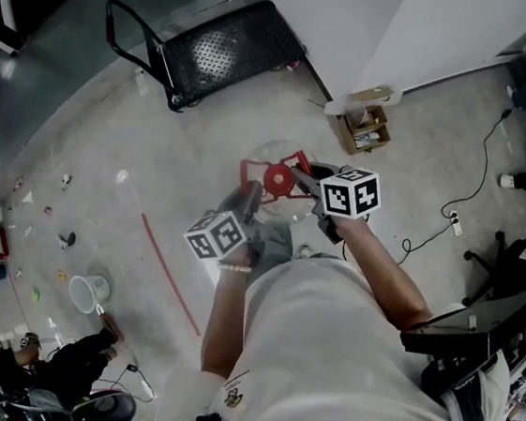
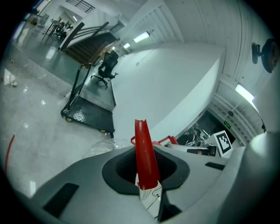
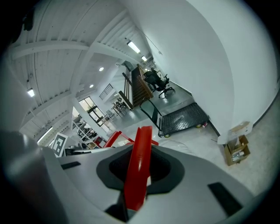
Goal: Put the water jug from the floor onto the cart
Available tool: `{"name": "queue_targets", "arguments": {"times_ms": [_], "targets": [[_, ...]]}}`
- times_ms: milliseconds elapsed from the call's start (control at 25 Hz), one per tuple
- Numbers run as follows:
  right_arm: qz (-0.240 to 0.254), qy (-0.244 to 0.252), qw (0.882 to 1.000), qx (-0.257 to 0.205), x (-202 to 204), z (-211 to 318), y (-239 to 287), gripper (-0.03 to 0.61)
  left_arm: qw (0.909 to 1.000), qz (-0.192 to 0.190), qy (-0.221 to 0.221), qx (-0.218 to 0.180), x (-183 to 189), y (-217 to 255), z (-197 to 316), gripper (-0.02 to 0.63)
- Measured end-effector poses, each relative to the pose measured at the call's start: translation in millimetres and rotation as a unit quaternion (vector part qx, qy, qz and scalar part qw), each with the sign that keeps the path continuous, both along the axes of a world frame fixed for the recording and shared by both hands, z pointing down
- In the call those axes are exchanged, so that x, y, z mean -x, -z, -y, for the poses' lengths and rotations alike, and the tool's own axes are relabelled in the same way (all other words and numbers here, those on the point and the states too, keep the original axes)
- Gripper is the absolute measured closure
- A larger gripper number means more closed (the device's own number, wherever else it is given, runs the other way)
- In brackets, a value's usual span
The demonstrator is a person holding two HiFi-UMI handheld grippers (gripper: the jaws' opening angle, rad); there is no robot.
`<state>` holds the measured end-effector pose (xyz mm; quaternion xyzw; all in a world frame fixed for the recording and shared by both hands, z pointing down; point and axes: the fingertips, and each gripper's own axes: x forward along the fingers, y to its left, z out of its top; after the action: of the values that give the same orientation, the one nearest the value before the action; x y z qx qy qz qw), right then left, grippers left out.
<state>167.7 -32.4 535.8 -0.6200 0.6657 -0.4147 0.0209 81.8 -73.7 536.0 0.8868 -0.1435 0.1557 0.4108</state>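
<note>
The water jug (image 1: 281,160) is clear with a red handle frame (image 1: 276,178); it hangs above the floor in front of me. My left gripper (image 1: 249,200) is shut on the left bar of that frame, seen as a red strip (image 2: 145,153) between its jaws. My right gripper (image 1: 305,182) is shut on the right bar (image 3: 139,168). The black platform cart (image 1: 226,53) stands farther ahead by the wall, its deck bare; it also shows as the cart (image 2: 89,114) and the cart (image 3: 183,116) in the gripper views. The jug's clear body (image 2: 103,146) is mostly hidden there.
A small cardboard box (image 1: 365,127) sits against the white wall to the right of the cart. A red line (image 1: 169,272) is painted on the concrete floor at my left, beside a white bucket (image 1: 88,291). Cables (image 1: 468,191) trail on the right. An office chair (image 1: 87,409) is behind left.
</note>
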Motion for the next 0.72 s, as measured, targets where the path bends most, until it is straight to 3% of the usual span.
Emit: {"name": "queue_targets", "arguments": {"times_ms": [720], "targets": [[-0.024, -0.006, 1.0, 0.011, -47.7, 226.8, 9.8, 0.515, 0.9999, -0.008, -0.009, -0.007, -47.7, 5.1, 223.9, 0.552]]}}
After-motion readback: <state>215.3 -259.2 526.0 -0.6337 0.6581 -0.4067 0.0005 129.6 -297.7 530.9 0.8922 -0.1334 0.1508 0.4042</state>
